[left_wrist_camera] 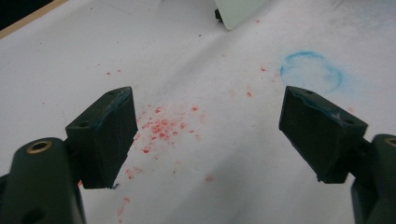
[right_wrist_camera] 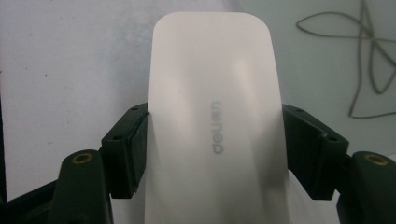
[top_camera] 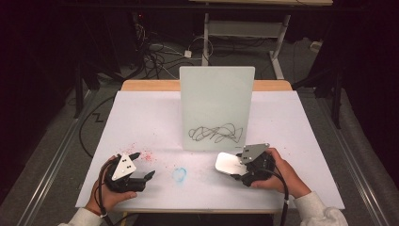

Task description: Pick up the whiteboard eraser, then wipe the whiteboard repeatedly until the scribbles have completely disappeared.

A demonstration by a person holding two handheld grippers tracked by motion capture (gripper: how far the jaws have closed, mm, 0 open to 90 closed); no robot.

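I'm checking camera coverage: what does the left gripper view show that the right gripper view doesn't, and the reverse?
Left gripper view: red specks and a blue chalky ring on the white table cover, seen between the left gripper's wide-open jaws. Right gripper view: the right gripper clamped on a white eraser printed "deli", with the black scribble behind. Both share the whiteboard and the cover.

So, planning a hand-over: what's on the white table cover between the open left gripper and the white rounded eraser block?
In the high view, only a faint blue ring smudge on bare cover.
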